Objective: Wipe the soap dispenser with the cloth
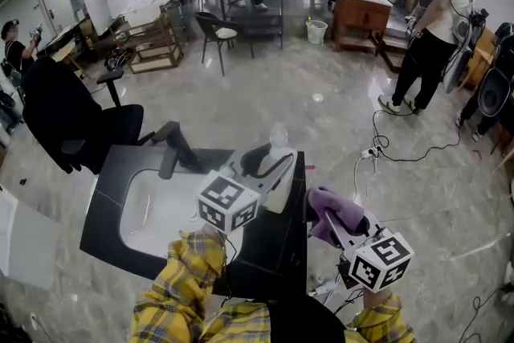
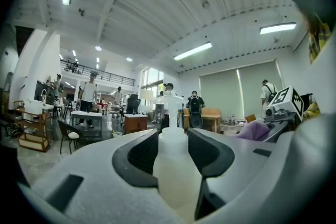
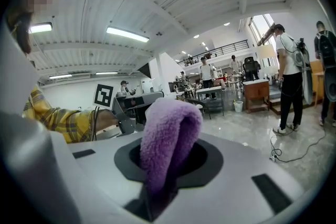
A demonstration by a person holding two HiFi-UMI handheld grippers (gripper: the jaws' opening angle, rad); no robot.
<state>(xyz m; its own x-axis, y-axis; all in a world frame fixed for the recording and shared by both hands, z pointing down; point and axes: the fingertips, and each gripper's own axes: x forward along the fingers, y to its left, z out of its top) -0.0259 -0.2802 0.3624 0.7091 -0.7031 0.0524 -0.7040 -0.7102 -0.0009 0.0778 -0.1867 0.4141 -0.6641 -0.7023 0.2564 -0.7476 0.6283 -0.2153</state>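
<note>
Centre of the head view: the left gripper [image 1: 271, 173] is clamped on the soap dispenser [image 2: 176, 165], its dark pads pinching the pale bottle from both sides, pump head poking up above the jaws. The bottle sits over the right-hand part of the black countertop [image 1: 269, 257], just right of the white basin [image 1: 157, 213]. Lower right, the right gripper [image 1: 337, 225] is squeezed tight on the purple cloth [image 3: 168, 134], a fat fold bulging out past the jaws. Cloth and dispenser are side by side, with a narrow gap between them.
</note>
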